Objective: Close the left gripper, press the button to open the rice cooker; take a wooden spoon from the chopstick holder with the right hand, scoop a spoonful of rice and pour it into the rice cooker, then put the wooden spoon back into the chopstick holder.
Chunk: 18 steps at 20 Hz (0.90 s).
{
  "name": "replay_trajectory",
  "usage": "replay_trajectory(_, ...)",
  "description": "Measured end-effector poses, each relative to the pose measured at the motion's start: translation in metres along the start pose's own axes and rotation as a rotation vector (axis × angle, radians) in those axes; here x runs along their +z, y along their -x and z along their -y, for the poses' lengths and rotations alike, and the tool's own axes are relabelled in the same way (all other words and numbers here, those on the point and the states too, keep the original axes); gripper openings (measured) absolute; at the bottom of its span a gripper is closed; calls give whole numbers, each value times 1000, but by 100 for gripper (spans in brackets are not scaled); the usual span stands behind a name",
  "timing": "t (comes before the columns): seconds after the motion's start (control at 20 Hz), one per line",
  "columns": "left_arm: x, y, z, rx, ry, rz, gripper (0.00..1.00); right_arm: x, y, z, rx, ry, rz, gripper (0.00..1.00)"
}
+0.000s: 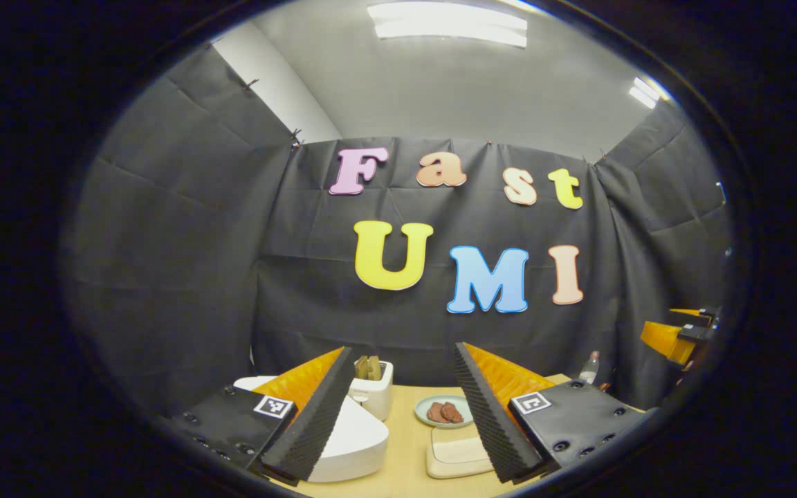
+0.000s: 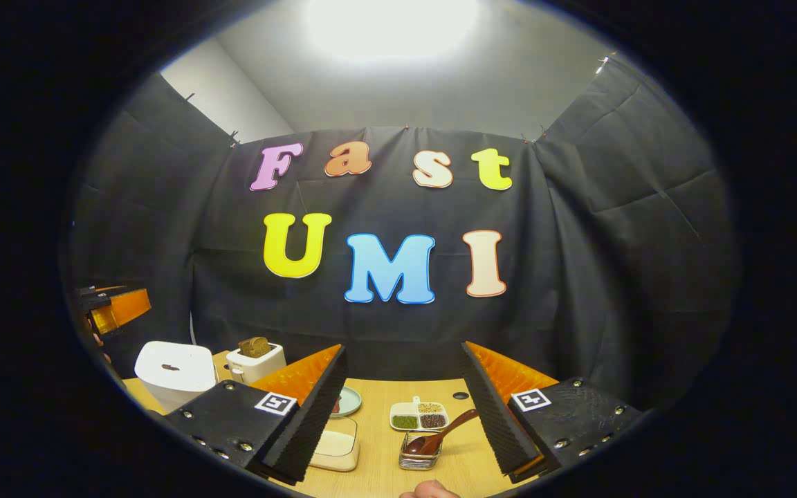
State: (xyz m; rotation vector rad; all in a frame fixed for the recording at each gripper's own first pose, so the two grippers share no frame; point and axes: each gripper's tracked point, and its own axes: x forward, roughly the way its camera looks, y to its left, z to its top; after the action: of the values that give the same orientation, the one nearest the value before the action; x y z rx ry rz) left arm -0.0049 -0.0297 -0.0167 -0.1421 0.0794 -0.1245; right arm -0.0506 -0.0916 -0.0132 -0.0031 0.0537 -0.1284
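Note:
The white rice cooker (image 1: 350,443) stands with its lid down just under the left finger of my open left gripper (image 1: 404,348); it is also at the table's left (image 2: 176,368) in the right gripper view. A wooden spoon (image 2: 443,432) leans in a small metal chopstick holder (image 2: 419,458), low between the fingers of my open right gripper (image 2: 404,346), which holds nothing. A cream box of rice (image 2: 336,446) lies beside that gripper's left finger and shows in the left gripper view too (image 1: 455,453).
A white toaster (image 1: 372,391) with bread stands behind the cooker. A plate (image 1: 443,411) of reddish food, a divided dish (image 2: 418,415) of grains and a bottle (image 1: 589,366) share the wooden table (image 2: 385,467). A fingertip (image 2: 429,491) pokes in at the bottom.

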Motion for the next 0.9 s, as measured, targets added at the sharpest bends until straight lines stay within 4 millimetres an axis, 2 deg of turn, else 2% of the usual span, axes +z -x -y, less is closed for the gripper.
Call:
replay_trajectory(0.1, -6, 1, 6, -13, -7, 2, 100, -6, 3, -6, 14, -24, -16, 97)
replay_trajectory(0.35, 2, -3, 5, -5, -107, 25, 98, -13, -3, -1, 14, -2, -20, 97)
replay_trajectory(0.4, 2, -4, 5, -4, -105, 26, 95, -13, -4, 0, 14, -2, -21, 97)
replay_trajectory(0.5, 0, -5, 4, 3, -98, 25, 95, -11, -6, 2, 12, 5, -17, 97)
replay_trajectory(0.55, -3, -6, 5, 3, -94, 21, 100, -8, -7, 4, 9, 14, -13, 97)
replay_trajectory(0.85, -5, -12, 6, -7, -103, 17, 100, 1, -9, -3, 22, 50, 21, 97)
replay_trajectory(0.9, -4, -12, 6, -5, -107, 14, 98, 2, -10, -5, 24, 48, 24, 92)
